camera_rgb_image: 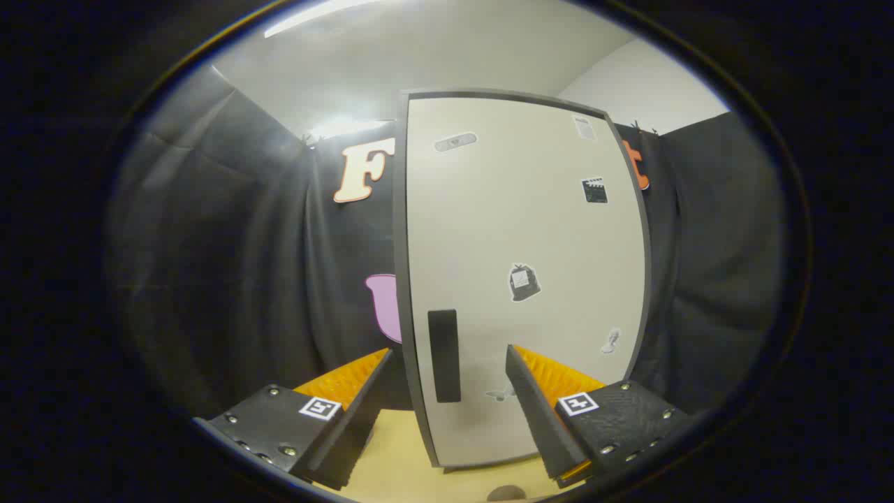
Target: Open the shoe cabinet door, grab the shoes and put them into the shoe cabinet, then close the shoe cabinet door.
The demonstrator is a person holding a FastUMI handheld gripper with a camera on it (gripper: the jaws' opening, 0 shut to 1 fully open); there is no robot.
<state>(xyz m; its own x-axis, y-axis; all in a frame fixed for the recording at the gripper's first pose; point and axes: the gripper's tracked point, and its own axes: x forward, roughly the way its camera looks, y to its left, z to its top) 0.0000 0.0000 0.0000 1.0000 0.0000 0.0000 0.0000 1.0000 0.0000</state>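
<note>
Two fingers spread before the door handle

Gripper [447, 398] jaws stand wide, empty. Just ahead between them sits the dark handle [443, 355] on the closed shoe cabinet door [531, 244]. Best to straddle the handle squarely, then pinch and pull.

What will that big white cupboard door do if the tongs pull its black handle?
The flat white cabinet door looks stiff, so it will probably swing rather than bend. Its black upright handle, between the open tongs, seems smooth and perhaps slippery.
</note>
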